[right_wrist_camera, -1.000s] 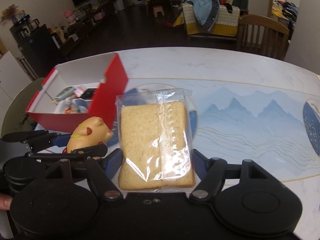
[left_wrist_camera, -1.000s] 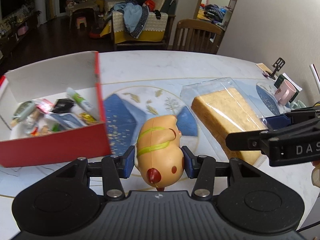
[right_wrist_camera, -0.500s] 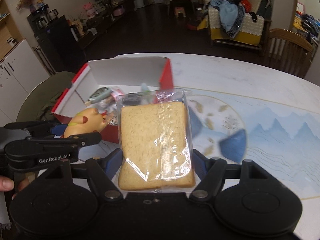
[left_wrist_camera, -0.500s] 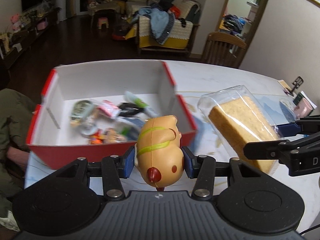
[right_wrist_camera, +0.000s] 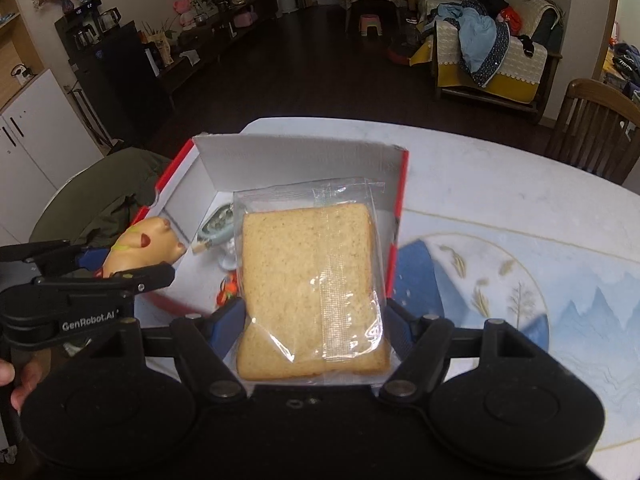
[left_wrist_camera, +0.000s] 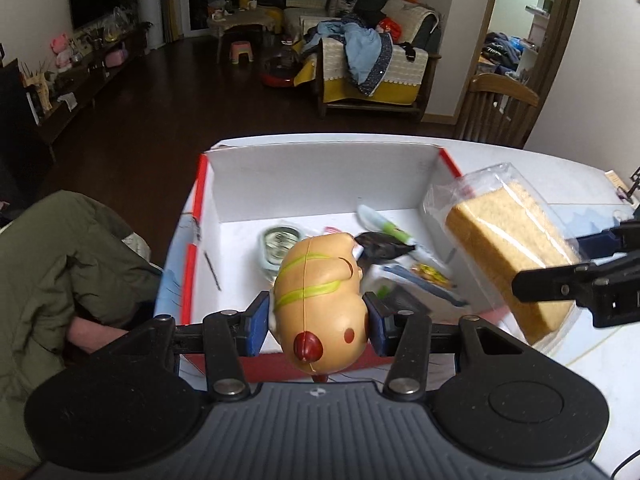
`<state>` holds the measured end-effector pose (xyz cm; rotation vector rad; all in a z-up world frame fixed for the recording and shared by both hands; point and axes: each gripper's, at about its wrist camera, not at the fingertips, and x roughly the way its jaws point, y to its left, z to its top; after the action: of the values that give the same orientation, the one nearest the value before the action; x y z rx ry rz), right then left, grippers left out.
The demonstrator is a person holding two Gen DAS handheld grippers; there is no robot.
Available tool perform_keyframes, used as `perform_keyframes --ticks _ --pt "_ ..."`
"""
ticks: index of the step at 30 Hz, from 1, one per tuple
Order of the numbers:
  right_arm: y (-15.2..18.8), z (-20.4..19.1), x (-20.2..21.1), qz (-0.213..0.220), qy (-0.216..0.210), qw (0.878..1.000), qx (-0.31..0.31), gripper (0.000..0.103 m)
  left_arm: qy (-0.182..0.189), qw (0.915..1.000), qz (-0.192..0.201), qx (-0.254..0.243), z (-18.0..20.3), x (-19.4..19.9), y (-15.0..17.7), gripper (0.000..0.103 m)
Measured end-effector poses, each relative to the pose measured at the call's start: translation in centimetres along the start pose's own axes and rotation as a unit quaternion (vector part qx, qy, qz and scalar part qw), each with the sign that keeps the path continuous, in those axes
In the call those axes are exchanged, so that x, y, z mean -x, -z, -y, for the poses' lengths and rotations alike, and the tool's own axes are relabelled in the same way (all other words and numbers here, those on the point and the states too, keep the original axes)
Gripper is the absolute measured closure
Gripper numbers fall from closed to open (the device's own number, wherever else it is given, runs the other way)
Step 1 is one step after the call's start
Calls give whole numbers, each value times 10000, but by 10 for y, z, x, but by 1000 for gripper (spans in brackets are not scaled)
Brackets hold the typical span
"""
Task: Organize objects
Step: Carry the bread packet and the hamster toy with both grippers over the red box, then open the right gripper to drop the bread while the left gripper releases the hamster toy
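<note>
Between the left gripper's [left_wrist_camera: 318,320] fingers [left_wrist_camera: 256,322], the toy [left_wrist_camera: 320,300].

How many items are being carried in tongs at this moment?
2. The toy pig is clamped in the left tongs above the red box; the bagged bread slice is clamped in the right tongs over the box's right side.
</note>
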<state>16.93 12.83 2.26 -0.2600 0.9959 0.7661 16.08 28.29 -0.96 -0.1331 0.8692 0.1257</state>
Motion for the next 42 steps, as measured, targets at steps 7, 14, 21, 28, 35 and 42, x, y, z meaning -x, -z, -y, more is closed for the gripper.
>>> perform_keyframes --ticks 7,14,21,28,35,42 --pt "-19 -5 -40 -173 153 9997 -17 30 -165 9997 17 -194 -11 -31 -21 55" --pt "-27 -11 -72 -336 314 9988 177 30 -185 9993 -124 -290 -19 -67 -42 55" --pt "-29 -12 -92 -388 442 9978 306 31 -245 9983 -136 -508 -14 -95 -55 55" --pt "-23 -19 -102 -419 461 9965 567 31 -110 9975 -365 -594 -10 -118 -60 55" --pt "-18 -19 -98 -225 441 9965 679 29 -95 9973 -507 -531 -12 -129 -52 55" --pt "-18 -13 -88 -136 339 9978 548 25 8 9982 -464 -386 -16 -125 -50 48"
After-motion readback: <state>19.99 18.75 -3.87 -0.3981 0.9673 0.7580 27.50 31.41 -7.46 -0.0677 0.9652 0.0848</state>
